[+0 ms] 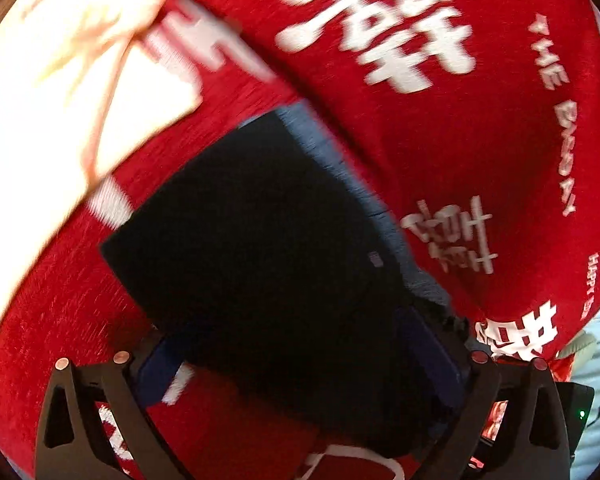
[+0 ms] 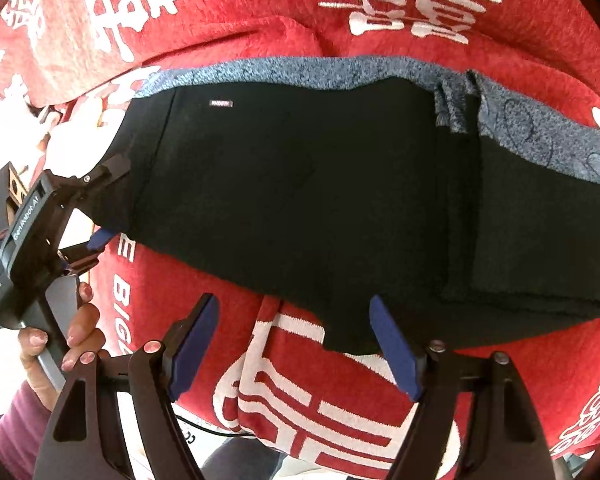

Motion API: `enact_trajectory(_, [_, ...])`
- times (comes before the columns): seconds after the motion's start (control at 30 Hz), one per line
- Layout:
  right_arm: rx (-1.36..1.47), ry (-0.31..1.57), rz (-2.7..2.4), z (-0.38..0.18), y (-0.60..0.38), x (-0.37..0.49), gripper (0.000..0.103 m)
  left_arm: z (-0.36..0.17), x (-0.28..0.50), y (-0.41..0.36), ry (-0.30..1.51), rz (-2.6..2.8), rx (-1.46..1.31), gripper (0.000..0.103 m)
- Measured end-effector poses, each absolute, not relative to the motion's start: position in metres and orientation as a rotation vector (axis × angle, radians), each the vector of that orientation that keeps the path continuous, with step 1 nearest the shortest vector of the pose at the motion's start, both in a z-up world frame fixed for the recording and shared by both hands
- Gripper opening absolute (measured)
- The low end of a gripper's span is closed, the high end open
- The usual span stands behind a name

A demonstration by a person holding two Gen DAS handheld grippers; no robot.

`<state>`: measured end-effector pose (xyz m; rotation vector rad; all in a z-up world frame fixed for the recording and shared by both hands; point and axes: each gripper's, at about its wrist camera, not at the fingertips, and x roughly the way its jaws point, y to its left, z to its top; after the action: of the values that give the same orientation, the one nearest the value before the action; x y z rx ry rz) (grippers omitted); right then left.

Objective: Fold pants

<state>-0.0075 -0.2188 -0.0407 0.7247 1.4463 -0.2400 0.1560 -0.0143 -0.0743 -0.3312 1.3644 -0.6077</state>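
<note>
- left claw (image 2: 104,216), at the far left of the right view, clamps the left end of the pants (image 2: 300,200).
- the pants, black with a grey lining edge, lie across a red blanket (image 2: 500,20); likely soft, light and limp, best taken at corners or hems.
- right claw (image 2: 296,344) gapes wide at the near hem, holding nothing.
- blanket reads "the big day", "happy"; the small tag (image 2: 221,103) is unreadable.
</note>
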Motion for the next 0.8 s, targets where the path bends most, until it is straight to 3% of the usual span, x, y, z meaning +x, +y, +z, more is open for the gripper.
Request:
enact_trajectory(0.17, [0.702, 1.402, -0.253, -0.031, -0.234, -0.005, 0.080, -0.082, 0.158, -0.033, 1.382, -0.522, -0.169, 0.096])
enact_trajectory(0.3, [0.689, 1.369, -0.259, -0.019, -0.252, 0.004, 0.080, -0.089, 0.162, -0.027, 1.382, -0.435, -0.102, 0.051])
enact_trajectory(0.4, [0.686, 1.345, -0.215, -0.007, -0.261, 0.020, 0.080, -0.075, 0.152, -0.042, 1.293, -0.466, 0.068, 0.037])
enact_trajectory(0.63, [0.770, 1.338, 0.005, 0.011, -0.268, 0.097, 0.083, -0.055, 0.094, -0.084, 0.954, -0.563, 0.532, 0.036])
enact_trajectory(0.8, [0.745, 1.425, 0.198, 0.009, -0.236, 0.165, 0.084, -0.053, 0.083, -0.094, 0.877, -0.593, 0.627, 0.036])
